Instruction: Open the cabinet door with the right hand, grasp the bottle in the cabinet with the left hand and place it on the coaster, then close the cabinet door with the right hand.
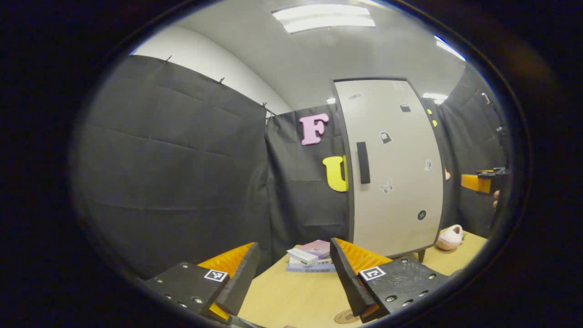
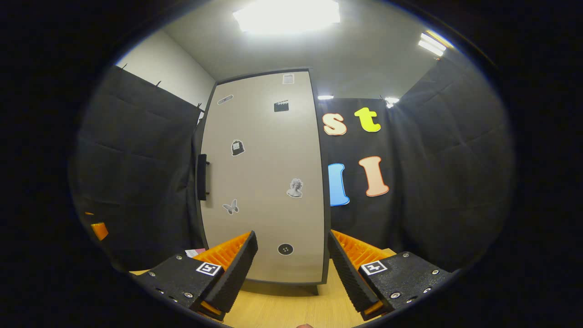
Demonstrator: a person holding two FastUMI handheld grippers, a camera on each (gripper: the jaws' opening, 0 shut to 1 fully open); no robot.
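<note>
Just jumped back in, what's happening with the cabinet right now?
Nothing has been grabbed yet. The cabinet door is shut, with its handle on the left edge untouched. The right gripper is open and faces the door, clear of it. The left gripper is also open and empty, held above the table with the coaster just under it. Some books lie by the cabinet and a pink item sits on its other side. The bottle is presumably behind the door.

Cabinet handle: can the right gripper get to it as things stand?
Probably yes. The right gripper is open and faces the closed cabinet door, with nothing between it and the handle on the door's left edge. It would need to shift left and up.
</note>
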